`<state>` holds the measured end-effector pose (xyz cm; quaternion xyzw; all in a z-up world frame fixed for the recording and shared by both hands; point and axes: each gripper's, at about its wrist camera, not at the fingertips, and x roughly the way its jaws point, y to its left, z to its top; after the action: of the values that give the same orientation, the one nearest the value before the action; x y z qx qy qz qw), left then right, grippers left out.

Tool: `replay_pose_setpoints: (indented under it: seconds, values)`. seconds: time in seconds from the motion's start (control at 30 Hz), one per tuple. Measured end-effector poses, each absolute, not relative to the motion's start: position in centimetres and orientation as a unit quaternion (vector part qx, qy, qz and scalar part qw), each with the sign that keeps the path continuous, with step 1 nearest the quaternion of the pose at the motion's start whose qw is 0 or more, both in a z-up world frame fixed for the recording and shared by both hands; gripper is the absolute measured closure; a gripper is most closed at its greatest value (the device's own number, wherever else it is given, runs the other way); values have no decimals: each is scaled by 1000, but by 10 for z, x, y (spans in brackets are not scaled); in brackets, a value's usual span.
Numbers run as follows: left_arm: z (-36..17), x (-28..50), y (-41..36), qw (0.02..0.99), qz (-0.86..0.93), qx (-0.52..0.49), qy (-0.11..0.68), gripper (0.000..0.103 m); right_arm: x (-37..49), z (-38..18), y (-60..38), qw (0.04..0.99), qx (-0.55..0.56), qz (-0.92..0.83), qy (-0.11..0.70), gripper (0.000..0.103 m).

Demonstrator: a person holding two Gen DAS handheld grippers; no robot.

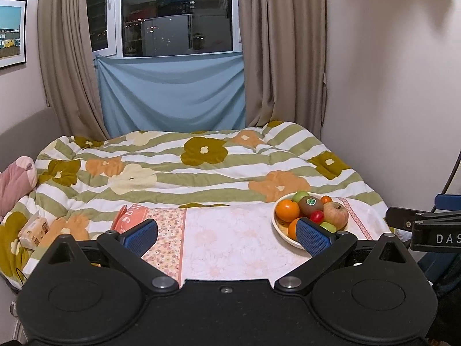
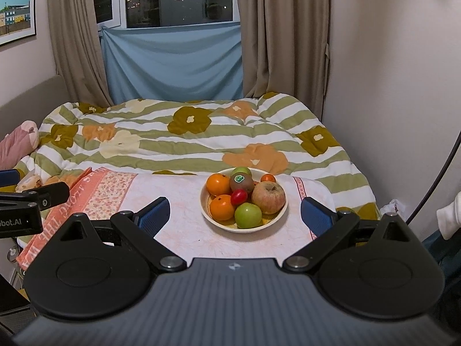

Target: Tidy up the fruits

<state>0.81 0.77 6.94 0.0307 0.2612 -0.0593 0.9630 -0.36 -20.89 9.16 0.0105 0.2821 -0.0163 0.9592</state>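
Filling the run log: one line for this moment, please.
stage: before first pick | left gripper: jaws open, empty | right gripper: jaws open, empty | round cream fruit bowl: full

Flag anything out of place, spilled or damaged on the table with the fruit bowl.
Nothing stands out. All the fruit sits piled inside the cream round bowl on the pink floral tablecloth; none has rolled out, and nothing looks spilled or damaged. Both grippers hang open, clear of it.

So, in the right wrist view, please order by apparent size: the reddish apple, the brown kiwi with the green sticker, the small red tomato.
1. Reddish apple: largest.
2. Brown kiwi with green sticker: medium, though partly hidden and slightly farther away.
3. Small red tomato: smallest.
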Motion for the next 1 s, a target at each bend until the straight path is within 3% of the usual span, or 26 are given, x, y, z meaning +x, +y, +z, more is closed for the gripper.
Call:
replay_pose_setpoints:
  seconds: [1.0]
  values:
    - [68, 17, 13, 962, -58, 18, 268, 0, 11, 80, -204, 953, 15, -20, 301, 0]
